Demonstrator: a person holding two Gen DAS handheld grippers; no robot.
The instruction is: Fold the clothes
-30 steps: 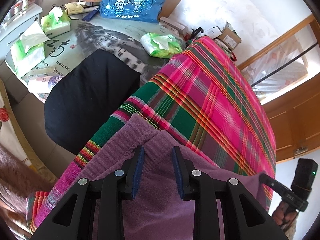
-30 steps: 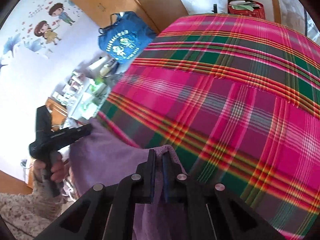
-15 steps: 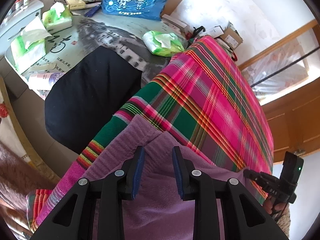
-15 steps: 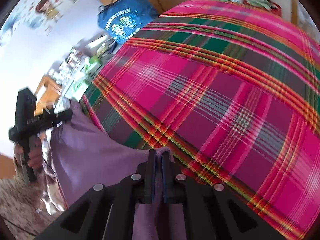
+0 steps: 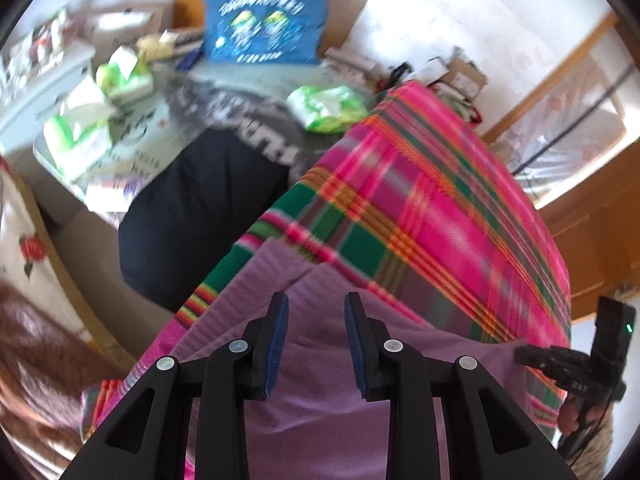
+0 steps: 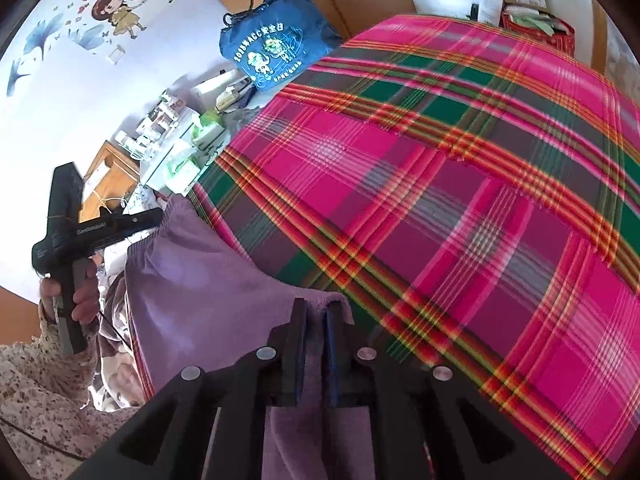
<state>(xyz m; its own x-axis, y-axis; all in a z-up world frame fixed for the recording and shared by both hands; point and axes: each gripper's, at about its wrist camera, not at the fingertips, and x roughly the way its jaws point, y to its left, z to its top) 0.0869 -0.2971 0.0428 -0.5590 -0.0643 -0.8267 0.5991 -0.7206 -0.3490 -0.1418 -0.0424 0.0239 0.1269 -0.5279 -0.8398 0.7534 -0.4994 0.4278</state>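
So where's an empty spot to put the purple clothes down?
The plaid blanket is bare beyond the purple garment, all the way to its far edge. The side table is crowded with tissue packs, a black cloth and a blue bag.

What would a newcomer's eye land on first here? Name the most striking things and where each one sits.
The loud pink-and-green plaid blanket grabs attention first, spread across most of the right wrist view. Next comes the purple garment lying on its near edge, with the left gripper poised over it, jaws apart, and the right gripper, jaws just opening, with a fold between them. Farther off, a blue printed bag stands at the back of the cluttered table.
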